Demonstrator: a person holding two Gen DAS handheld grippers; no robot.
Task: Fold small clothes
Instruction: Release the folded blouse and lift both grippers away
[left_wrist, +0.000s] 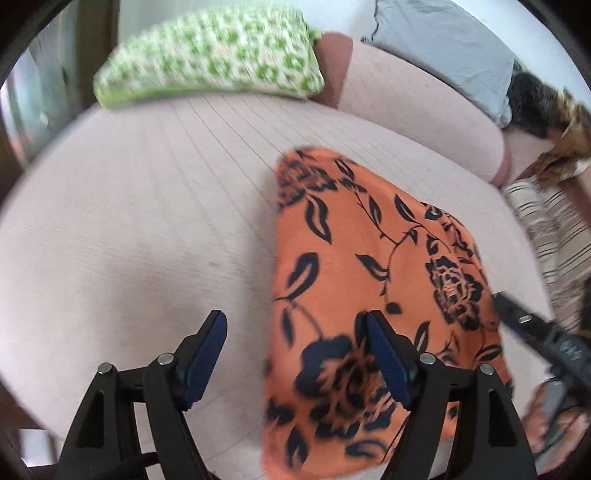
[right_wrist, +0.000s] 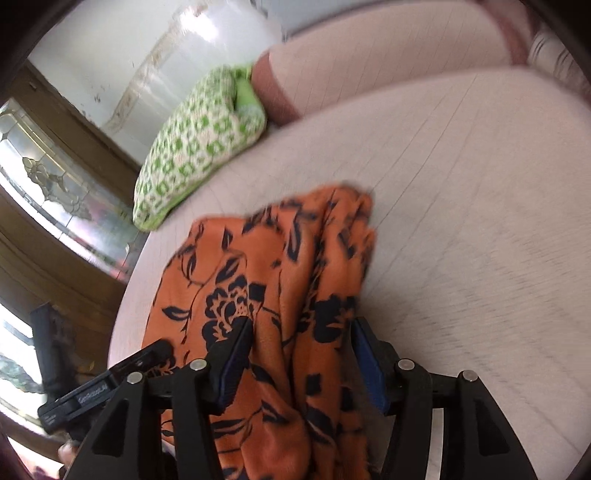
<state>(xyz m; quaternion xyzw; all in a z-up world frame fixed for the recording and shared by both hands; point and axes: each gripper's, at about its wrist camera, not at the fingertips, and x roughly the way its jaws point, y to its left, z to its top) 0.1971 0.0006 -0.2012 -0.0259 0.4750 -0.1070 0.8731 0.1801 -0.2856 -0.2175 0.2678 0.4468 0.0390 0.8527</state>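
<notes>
A green-and-white patterned cushion (left_wrist: 210, 55) leans at the far end of the pale pink sofa seat (left_wrist: 129, 221), against the backrest. A grey cloth (left_wrist: 447, 48) drapes over the backrest, with a dark furry item (left_wrist: 543, 110) and a striped fabric (left_wrist: 550, 229) to the right. The orange garment (left_wrist: 362, 266) with a black floral print lies on the seat, partly bunched into lengthwise folds and hanging over the near edge. The left gripper (left_wrist: 295, 347) is spread wide over the seat, its right finger over the garment's edge, holding nothing. The right gripper (right_wrist: 301, 354) is also spread, with folds of the garment running between its fingers; the blur leaves it unclear whether they touch the cloth.
</notes>
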